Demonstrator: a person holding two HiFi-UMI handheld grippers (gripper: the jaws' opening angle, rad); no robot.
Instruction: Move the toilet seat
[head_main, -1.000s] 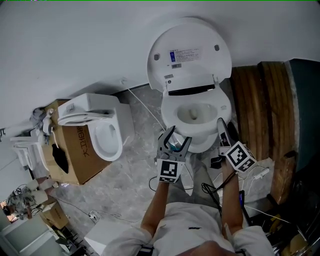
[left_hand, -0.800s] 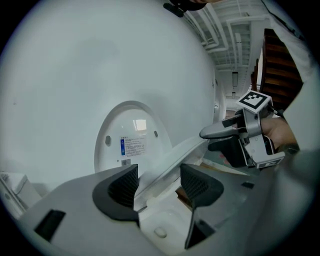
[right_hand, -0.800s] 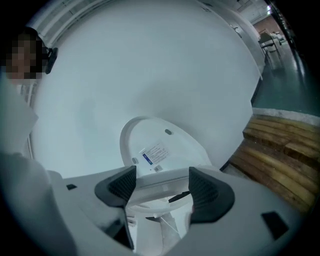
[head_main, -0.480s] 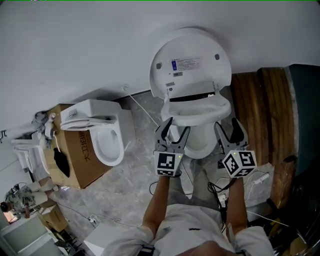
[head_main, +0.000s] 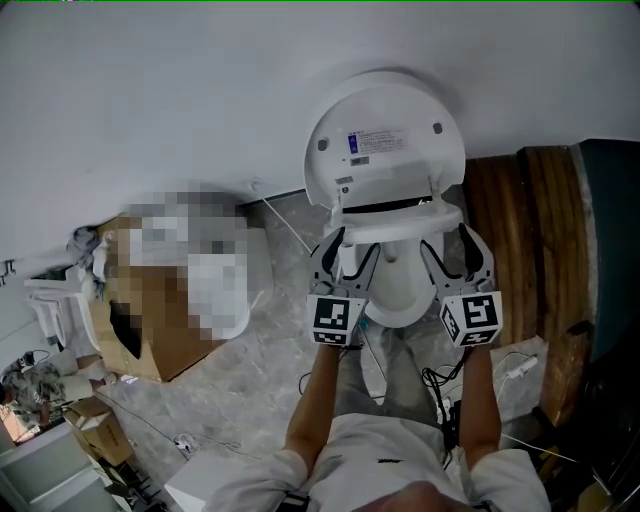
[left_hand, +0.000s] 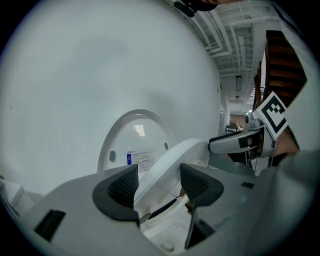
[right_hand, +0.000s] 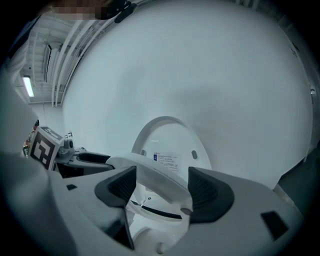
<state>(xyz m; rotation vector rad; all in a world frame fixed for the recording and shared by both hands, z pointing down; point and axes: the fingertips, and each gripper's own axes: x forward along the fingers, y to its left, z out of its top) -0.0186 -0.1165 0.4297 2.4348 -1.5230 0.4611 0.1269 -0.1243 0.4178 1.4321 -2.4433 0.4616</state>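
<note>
The white toilet seat (head_main: 400, 228) is tilted up off the bowl (head_main: 397, 290), front edge raised, below the upright lid (head_main: 385, 140) that leans on the wall. My left gripper (head_main: 347, 250) is shut on the seat's left rim, and my right gripper (head_main: 452, 248) is shut on its right rim. In the left gripper view the seat rim (left_hand: 170, 165) runs between the left gripper's (left_hand: 157, 187) pads, with the lid (left_hand: 135, 142) behind. In the right gripper view the rim (right_hand: 155, 175) crosses between the right gripper's (right_hand: 157, 187) pads.
A brown wooden panel (head_main: 520, 230) stands right of the toilet. A cardboard box (head_main: 150, 350) sits on the marble floor at the left. Cables (head_main: 440, 385) lie on the floor by the person's legs. The white wall is right behind the lid.
The seat has risen from flat on the bowl to a steep tilt. Both grippers moved up and toward the wall with it; the right one rolled upright.
</note>
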